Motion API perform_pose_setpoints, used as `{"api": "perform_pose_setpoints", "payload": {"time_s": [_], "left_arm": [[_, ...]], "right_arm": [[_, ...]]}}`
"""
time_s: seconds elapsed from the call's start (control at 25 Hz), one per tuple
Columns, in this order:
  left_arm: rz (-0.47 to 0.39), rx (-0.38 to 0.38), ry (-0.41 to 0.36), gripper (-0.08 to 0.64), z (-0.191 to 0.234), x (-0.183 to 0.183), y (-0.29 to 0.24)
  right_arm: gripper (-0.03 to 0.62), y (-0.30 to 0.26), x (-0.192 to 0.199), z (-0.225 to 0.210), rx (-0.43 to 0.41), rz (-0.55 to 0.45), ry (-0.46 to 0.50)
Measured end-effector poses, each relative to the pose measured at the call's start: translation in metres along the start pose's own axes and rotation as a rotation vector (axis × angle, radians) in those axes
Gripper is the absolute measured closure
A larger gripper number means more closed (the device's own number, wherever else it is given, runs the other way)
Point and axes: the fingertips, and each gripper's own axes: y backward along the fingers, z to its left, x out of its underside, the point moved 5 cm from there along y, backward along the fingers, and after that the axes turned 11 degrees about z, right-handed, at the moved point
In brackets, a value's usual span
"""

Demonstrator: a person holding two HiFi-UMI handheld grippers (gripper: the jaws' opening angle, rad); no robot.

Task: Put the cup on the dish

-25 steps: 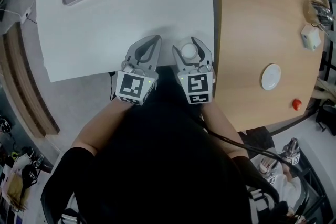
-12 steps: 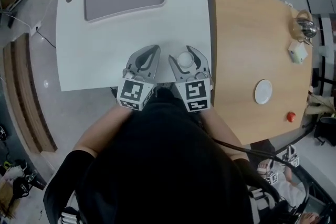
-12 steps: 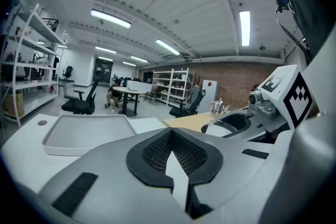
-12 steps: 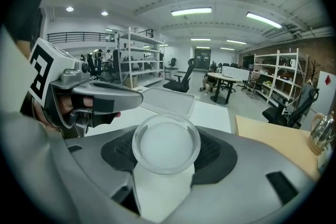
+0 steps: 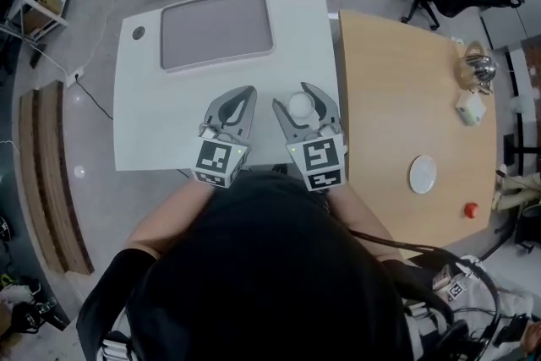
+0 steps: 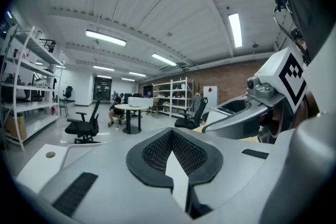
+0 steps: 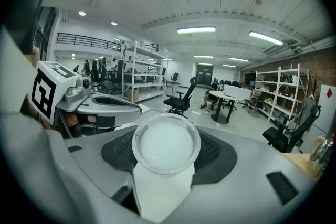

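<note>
**Inspector:** State of the right gripper [image 5: 297, 100]?

**Assessor:** Closed on the cup [image 5: 302, 106]. The right gripper view shows both jaws pressed against the cup's white wall below the rim. The rim faces up and reads as a full circle, so I judge the cup upright, long axis vertical.

**Inspector:** And the left gripper [image 5: 234, 101]?

**Assessor:** Jaws together with nothing between them, as confirmed in its own view. It hangs just beside the right one, over the near edge of the white table [image 5: 169, 114].

**Inspector:** Location of the dish [image 5: 423, 174]?

**Assessor:** Flat on the wooden table [image 5: 389, 80], which adjoins the white one. From the held cup it lies to the person's right and somewhat nearer the body — well apart, with bare wood in between. A small red object [image 5: 471, 210] sits near the dish on its far right.

**Inspector:** Which hand is better placed?

**Assessor:** The right: it already carries the cup and is on the dish's side. The left would have to cross over.

**Inspector:** Pose of the arms?

**Assessor:** Both forearms are tucked against the torso, with the grippers side by side pointing forward, away from the person — not towards the dish.

**Inspector:** Requirement for the coming move?

**Assessor:** In my judgement, a swing out to the right while keeping the cup level, then a lowering onto the dish's centre.
</note>
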Motion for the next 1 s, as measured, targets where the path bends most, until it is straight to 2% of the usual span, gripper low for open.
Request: {"api": "perform_pose_setpoints", "payload": {"time_s": [0.2,0.6,1.0], "left_arm": [[-0.022,-0.01,-0.022,0.552,0.008,-0.009,-0.002],[-0.016,-0.019,-0.004,0.552,0.021,-0.012,-0.007],[0.01,-0.071,0.024,0.552,0.059,-0.003,-0.004]], "right_arm": [[0.337,0.001,-0.016,-0.003,0.009,-0.035,0.012],[0.337,-0.008,-0.026,-0.004,-0.011,-0.027,0.018],[0.337,-0.047,-0.051,0.009,-0.078,-0.018,0.059]]}}
